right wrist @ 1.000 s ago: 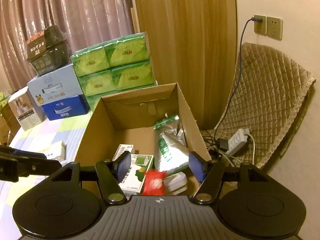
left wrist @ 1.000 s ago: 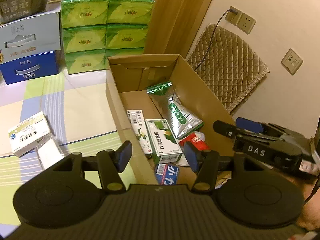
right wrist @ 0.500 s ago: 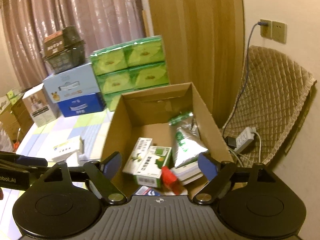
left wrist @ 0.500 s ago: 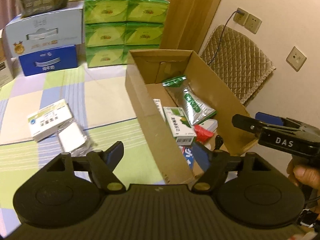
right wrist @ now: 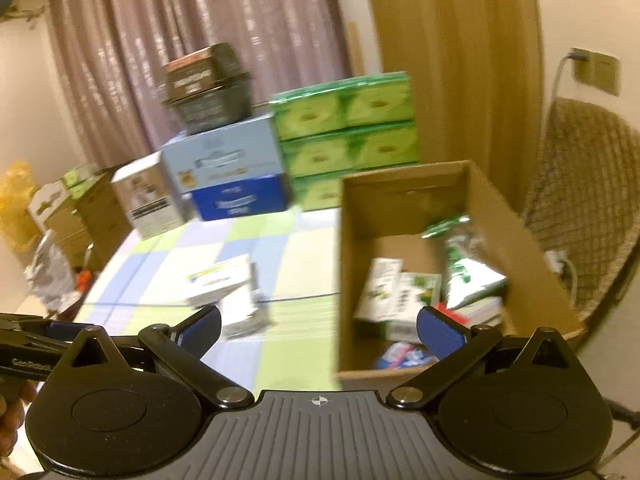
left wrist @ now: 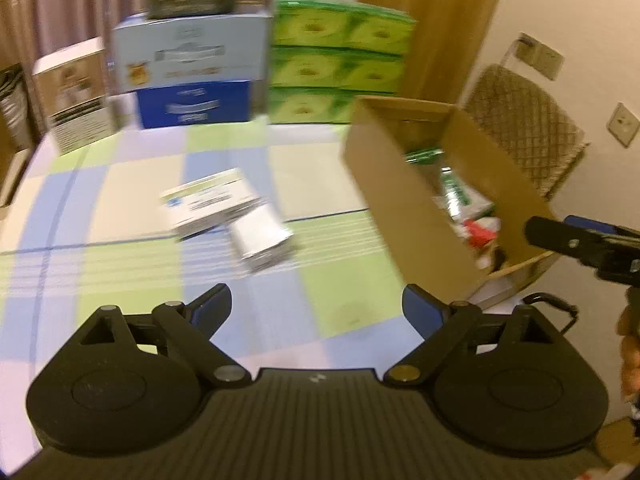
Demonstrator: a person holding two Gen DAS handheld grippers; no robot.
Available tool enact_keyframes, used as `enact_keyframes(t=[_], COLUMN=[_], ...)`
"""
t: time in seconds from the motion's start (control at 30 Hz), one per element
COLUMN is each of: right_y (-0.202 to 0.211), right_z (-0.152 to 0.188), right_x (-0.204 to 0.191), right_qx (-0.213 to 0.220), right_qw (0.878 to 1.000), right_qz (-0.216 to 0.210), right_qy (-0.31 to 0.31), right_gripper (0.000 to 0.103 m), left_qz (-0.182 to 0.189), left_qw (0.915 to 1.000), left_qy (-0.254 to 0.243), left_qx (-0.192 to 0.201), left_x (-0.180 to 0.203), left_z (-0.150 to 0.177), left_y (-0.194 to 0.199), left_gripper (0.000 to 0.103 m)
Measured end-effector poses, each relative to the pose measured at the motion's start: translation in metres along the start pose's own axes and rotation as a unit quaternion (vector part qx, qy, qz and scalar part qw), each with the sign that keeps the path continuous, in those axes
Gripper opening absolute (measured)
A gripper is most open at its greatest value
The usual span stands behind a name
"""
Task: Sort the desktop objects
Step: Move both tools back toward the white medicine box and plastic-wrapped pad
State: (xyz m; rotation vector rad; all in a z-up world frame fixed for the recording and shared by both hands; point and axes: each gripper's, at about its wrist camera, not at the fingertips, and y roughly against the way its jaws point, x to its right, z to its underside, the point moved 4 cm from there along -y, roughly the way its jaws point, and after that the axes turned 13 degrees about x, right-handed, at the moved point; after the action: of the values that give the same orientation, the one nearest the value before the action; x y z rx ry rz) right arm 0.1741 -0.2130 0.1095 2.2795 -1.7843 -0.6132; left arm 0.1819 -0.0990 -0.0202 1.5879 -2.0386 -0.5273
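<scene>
Two items left on the bench (left wrist: 120, 208), just left of the cardboard box (left wrist: 400, 216): a white carton (left wrist: 208, 202) touching a silver packet (left wrist: 264, 240). Left claw (left wrist: 316, 306) and right claw (right wrist: 318, 328) just spread wide, empty. Between drops; next, reach for the carton.

Warm, dim light fills the room. Pinkish curtains (right wrist: 192, 40) hang behind a wooden panel (right wrist: 452, 60), and a cream wall (left wrist: 580, 20) carries 2 socket plates.
</scene>
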Motion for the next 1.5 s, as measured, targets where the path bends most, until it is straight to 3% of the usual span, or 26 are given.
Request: enact_keyframes(t=[0.37,0.63,0.9,1.03,1.5], right_y=[-0.014,-0.038,-0.081,-0.115,-0.216], right_z=[0.035,0.059,0.066,0.073,0.097], right_x=[-0.069,-0.092,-0.102,-0.103,-0.096], right_qx=[-0.032,-0.054,-0.061,-0.069,-0.082], right_qw=[0.998,0.995,0.992,0.990,0.984], right_qz=[-0.050,-0.064,-0.072,-0.072,-0.076], right_qy=[0.035,0.055,0.085,0.102,0.142], right_gripper=[0.101,0.101,0.101,0.101,0.101], left_qz=[-0.069,-0.067,-0.052,-0.047,-0.029], left_qw=[0.9970,0.9973,0.9971,0.9961,0.9926], left_qy=[0.030,0.016,-0.041,-0.069,-0.116], left_qx=[-0.018,-0.022,-0.037,-0.026,-0.020], left_x=[-0.102,-0.129,-0.134,-0.137,-0.164], left_z=[0.047,0.049,0.040,0.030,0.005], left_y=[0.040,0.039,0.009,-0.012,-0.107], left_gripper=[0.090,0.090,0.090,0.090,0.090])
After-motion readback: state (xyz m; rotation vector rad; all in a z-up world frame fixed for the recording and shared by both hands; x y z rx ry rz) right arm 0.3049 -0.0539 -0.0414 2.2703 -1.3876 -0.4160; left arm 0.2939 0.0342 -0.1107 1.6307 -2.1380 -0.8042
